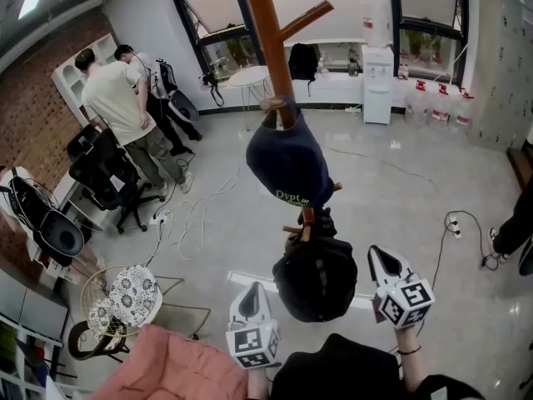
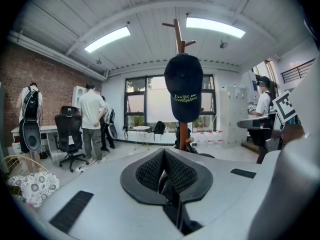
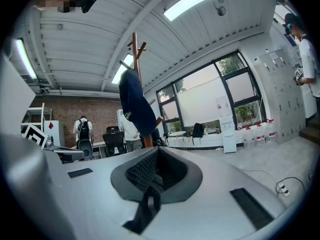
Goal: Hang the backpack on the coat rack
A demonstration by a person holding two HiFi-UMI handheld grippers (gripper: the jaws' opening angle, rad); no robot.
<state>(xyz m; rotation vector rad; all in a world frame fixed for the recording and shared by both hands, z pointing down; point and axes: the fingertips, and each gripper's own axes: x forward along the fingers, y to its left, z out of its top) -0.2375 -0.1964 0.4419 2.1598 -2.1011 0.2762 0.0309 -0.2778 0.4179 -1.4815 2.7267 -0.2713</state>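
A black backpack (image 1: 316, 277) hangs low on the wooden coat rack (image 1: 271, 40), its straps up by a lower peg. A navy cap (image 1: 287, 161) hangs on the pole above it. My left gripper (image 1: 252, 294) is just left of the backpack, and my right gripper (image 1: 385, 261) is just right of it. Both are shut with nothing in them and apart from the bag. In the left gripper view the shut left gripper (image 2: 164, 154) faces the cap (image 2: 183, 86), and the jaws hide most of the backpack. In the right gripper view the right gripper (image 3: 156, 151) points past the cap (image 3: 136, 104).
Two people (image 1: 125, 107) stand at desks at the back left by a black office chair (image 1: 104, 173). A wicker stool (image 1: 125, 298) and pink fabric (image 1: 179, 365) lie near left. Cables (image 1: 196, 215) cross the floor. Another black backpack (image 1: 302, 61) sits by the window. A water dispenser (image 1: 377, 82) stands at the back right.
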